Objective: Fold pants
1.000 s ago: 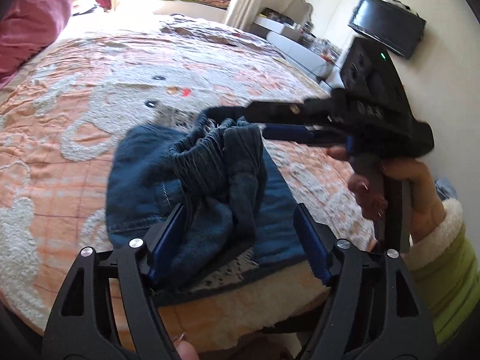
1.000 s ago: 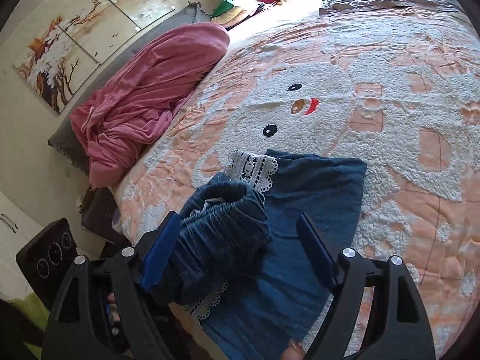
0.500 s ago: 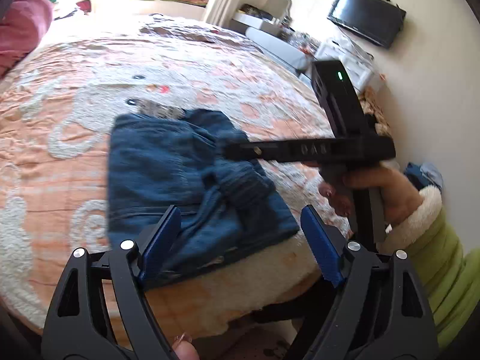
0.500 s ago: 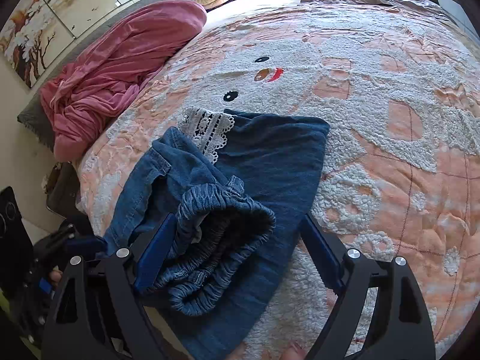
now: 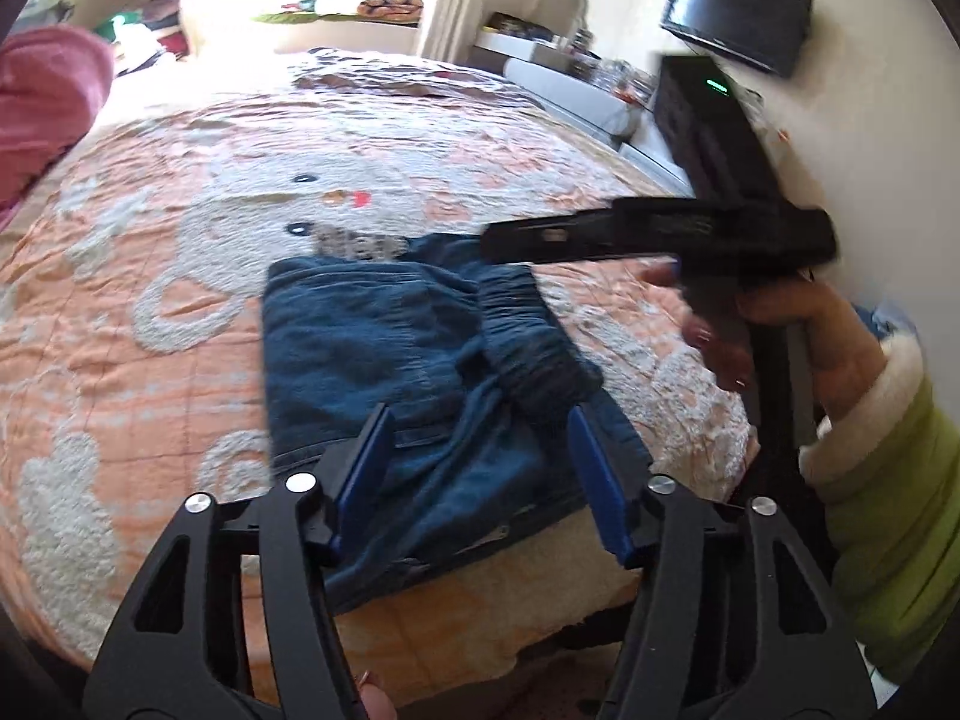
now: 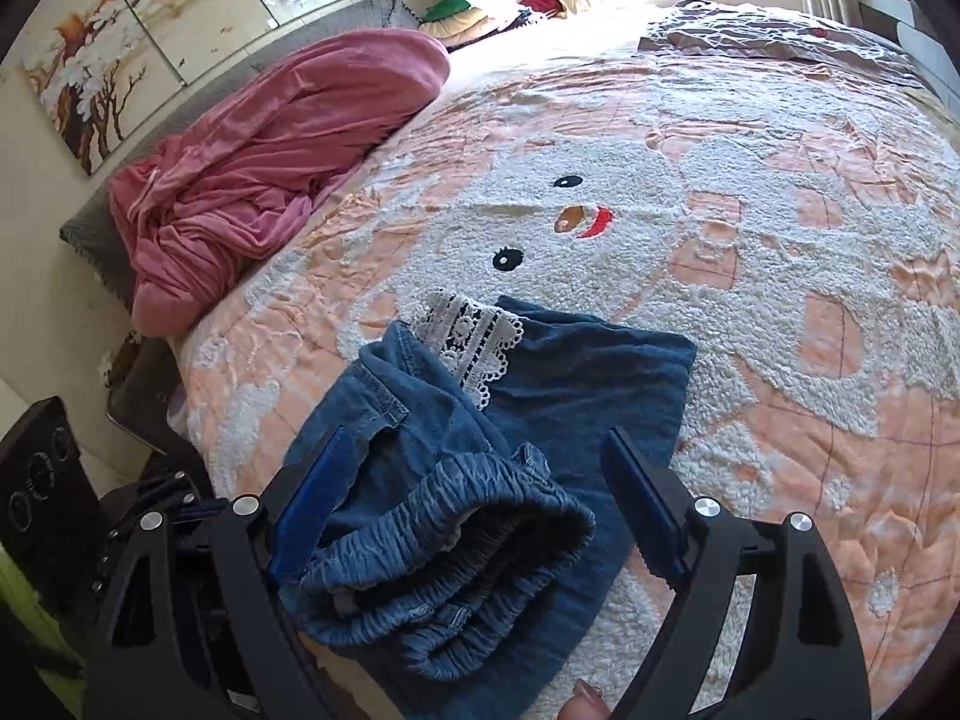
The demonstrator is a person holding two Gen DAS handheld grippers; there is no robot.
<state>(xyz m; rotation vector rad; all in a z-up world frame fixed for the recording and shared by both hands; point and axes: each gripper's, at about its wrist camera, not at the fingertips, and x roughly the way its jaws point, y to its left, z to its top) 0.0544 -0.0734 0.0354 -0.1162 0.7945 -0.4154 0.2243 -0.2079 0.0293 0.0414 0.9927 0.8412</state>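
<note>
Bed (image 6: 780,276) with a snowman blanket; pink cloth (image 6: 270,168) heaped at its head edge. Folded denim pants (image 6: 540,420) lie at the near edge, waistband bunched. Right gripper (image 6: 474,534) spread wide, holding nothing. Left gripper (image 5: 480,474) closing above the pants, not gripping.

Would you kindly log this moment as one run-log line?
task: fold pants | pants: bunched on bedspread, waistband loose | left gripper: jaws closing, nothing gripped | right gripper: open

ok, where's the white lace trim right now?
Right wrist view: white lace trim at the blue denim pants' far edge, just below the snowman's face on the bedspread.
</note>
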